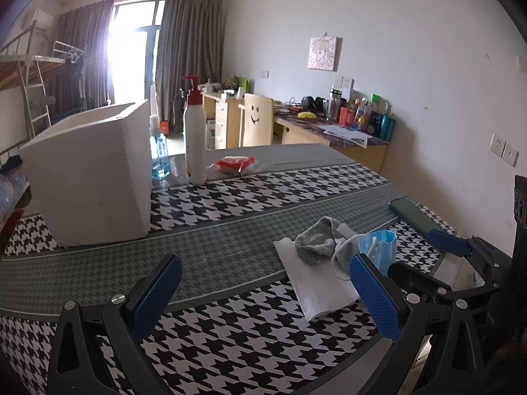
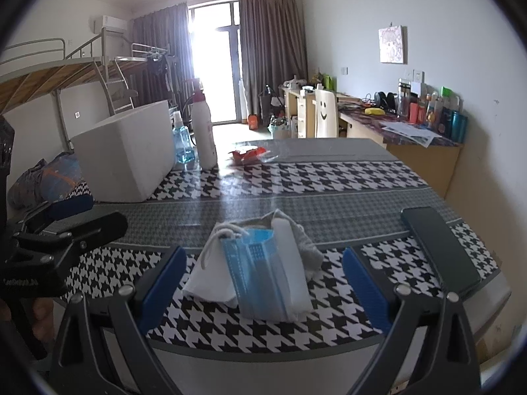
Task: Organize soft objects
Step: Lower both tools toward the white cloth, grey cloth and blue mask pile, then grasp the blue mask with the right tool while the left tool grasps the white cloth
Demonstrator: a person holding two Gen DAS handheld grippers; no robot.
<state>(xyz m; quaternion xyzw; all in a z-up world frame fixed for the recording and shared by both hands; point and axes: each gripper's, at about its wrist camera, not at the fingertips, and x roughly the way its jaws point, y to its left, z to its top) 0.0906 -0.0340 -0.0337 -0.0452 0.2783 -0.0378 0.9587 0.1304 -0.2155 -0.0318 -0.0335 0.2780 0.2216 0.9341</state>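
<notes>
Pleated blue mask (image 2: pixel 260 273) lies atop crumpled grey sock (image 2: pixel 309 247), flat white packet (image 2: pixel 210 279).

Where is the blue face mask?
The blue face mask lies on the small pile near the table's front edge, straight ahead of the open right gripper, on the white tissue beside the grey sock.

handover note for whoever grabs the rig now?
Left claw: open, empty, over the table's near edge.
Right claw: open, empty, aimed at the pile.
Pile near the front edge: blue mask, grey sock, white cloth, all touching.
White box stands back left.
Done: nothing visibly sorted.
Left: likely move each soft item to the box.
</notes>
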